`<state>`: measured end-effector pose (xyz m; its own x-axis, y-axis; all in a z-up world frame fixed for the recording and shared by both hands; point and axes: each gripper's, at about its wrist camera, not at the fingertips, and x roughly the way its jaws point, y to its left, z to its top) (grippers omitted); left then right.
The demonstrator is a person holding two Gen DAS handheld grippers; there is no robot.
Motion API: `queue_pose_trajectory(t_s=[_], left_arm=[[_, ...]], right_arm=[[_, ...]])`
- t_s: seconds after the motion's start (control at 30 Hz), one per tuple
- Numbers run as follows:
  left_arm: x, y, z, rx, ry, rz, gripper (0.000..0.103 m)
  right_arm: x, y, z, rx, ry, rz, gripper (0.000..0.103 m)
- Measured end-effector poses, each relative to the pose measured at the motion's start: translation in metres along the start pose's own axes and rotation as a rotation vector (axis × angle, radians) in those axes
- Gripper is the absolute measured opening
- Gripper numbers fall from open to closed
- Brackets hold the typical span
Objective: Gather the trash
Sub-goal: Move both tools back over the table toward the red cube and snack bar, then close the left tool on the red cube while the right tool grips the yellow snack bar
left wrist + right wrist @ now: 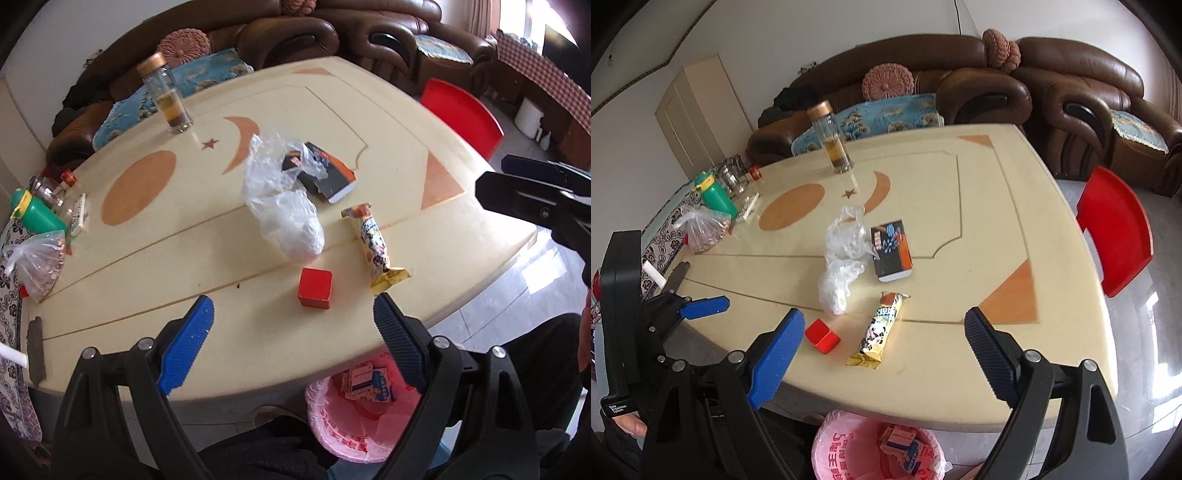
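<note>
A brown leather sofa (979, 74) with round knitted cushions stands behind a cream table (979, 229), smooth-topped and inlaid with an orange oval, crescent and star; a red plastic chair (1115, 229) sits at its far side. Under the near edge, a bin lined with a pink printed bag (849, 446) holds a few small printed cartons. On the table, a crumpled clear plastic bag (280, 195) lies in the middle, its upper end draped over a flat dark box with orange and blue print (325, 173). Nearer the edge lie a long yellow snack wrapper with crimped ends (376, 247) and, just beside the clear bag, a small red cube (314, 288). Further back stands a tall glass bottle with a gold cap (166, 96), holding amber liquid over dark dregs. At the left edge are a green plastic bottle (37, 214), glass jars, and a knotted clear bag of reddish-brown bits (37, 266). The left gripper (293, 314) hangs over the cube, blue ribbed jaws wide apart and empty; the right gripper (884, 325), jaws likewise spread and empty, is above the wrapper.
</note>
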<state>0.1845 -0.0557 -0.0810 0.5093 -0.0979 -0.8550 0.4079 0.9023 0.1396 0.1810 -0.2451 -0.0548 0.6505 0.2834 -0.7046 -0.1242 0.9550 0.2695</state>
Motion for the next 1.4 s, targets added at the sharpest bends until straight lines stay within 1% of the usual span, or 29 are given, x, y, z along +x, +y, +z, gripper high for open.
queue_pose_trajectory(t_s=[0.23,0.4,0.77,0.93,1.03,1.07,1.13,1.23,1.27,1.33,1.4], left_arm=[[0.036,0.003,0.002,0.004,0.056,-0.046,0.086],[0.057,0.008,0.002,-0.006,0.088,-0.060,0.086],[0.083,0.006,0.003,0.006,0.113,-0.105,0.086],[0.091,0.008,0.003,-0.005,0.112,-0.130,0.086],[0.091,0.007,0.001,0.007,0.104,-0.136,0.085],[0.090,0.006,-0.001,0.013,0.100,-0.135,0.081],[0.091,0.005,-0.003,0.023,0.094,-0.138,0.080],[0.093,0.004,-0.006,0.026,0.096,-0.145,0.074],[0.094,0.004,-0.006,0.024,0.099,-0.150,0.072],[0.098,0.006,-0.005,0.015,0.107,-0.162,0.069],[0.102,0.009,-0.003,0.006,0.116,-0.172,0.068]], right_arm=[[0.035,-0.008,-0.003,0.016,0.063,0.015,0.086],[0.055,-0.009,-0.006,0.017,0.096,0.019,0.086],[0.099,-0.005,-0.013,0.003,0.166,0.019,0.086],[0.118,-0.001,-0.016,-0.022,0.181,-0.004,0.086],[0.126,0.001,-0.018,-0.032,0.187,-0.019,0.086],[0.129,0.001,-0.018,-0.035,0.187,-0.022,0.085],[0.134,0.004,-0.019,-0.042,0.195,-0.024,0.083],[0.142,0.008,-0.022,-0.054,0.203,-0.026,0.079],[0.145,0.009,-0.023,-0.061,0.207,-0.031,0.076],[0.146,0.010,-0.024,-0.079,0.186,-0.054,0.069],[0.146,0.012,-0.026,-0.104,0.175,-0.083,0.061]])
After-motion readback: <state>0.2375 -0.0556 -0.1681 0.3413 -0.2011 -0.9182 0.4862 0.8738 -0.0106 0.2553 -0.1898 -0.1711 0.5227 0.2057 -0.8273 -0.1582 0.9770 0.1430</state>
